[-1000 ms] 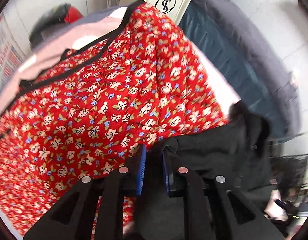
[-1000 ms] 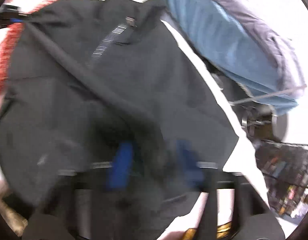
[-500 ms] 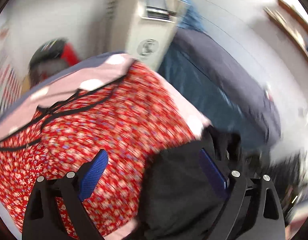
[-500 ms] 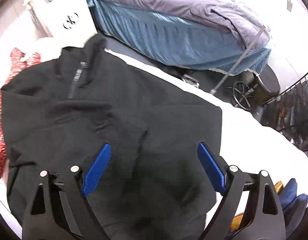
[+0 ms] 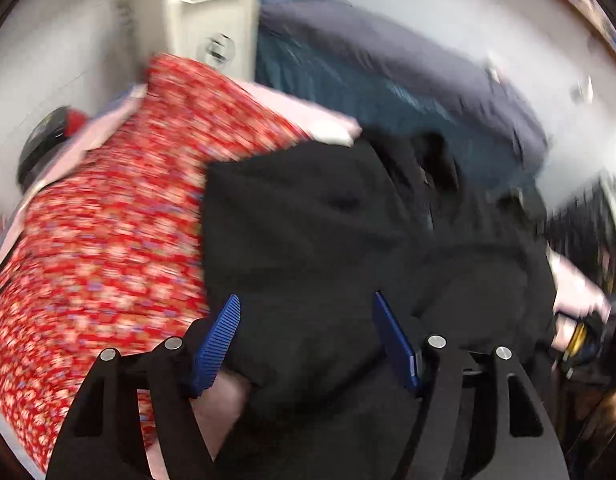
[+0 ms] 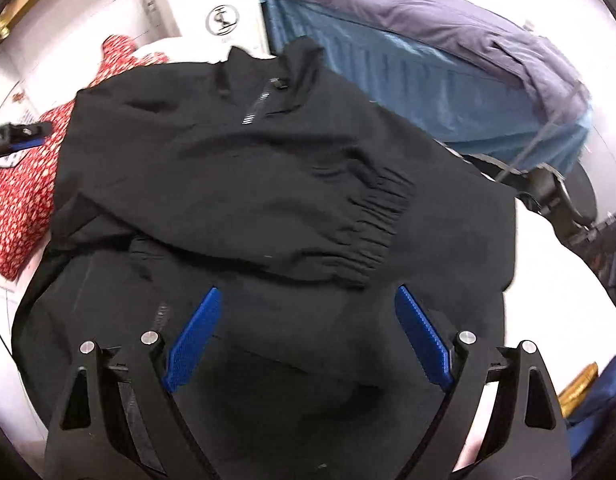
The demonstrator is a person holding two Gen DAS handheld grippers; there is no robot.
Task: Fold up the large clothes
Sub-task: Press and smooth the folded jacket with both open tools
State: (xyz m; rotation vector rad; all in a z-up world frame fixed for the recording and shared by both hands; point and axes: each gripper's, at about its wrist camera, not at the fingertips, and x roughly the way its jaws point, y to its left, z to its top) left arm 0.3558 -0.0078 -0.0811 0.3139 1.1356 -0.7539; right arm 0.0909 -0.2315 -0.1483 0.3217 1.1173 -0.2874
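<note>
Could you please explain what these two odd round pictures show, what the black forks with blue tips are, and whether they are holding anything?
Each picture comes from a fisheye camera on a hand-held two-finger gripper, looking along its fingers. The forks are the left gripper and the right gripper; the blue strips are their pads. Below both lies a black zip jacket, one sleeve folded across it, beside a red flowered garment on a white surface. A bed stands behind. The right gripper is open; the left's jaws have just been closing yet stand apart. Neither holds anything.

Black zip-neck jacket (image 6: 235, 168) lying flat on the white tabletop (image 6: 556, 280), 1 elastic-cuffed sleeve folded across its front, collar toward the far edge.
</note>
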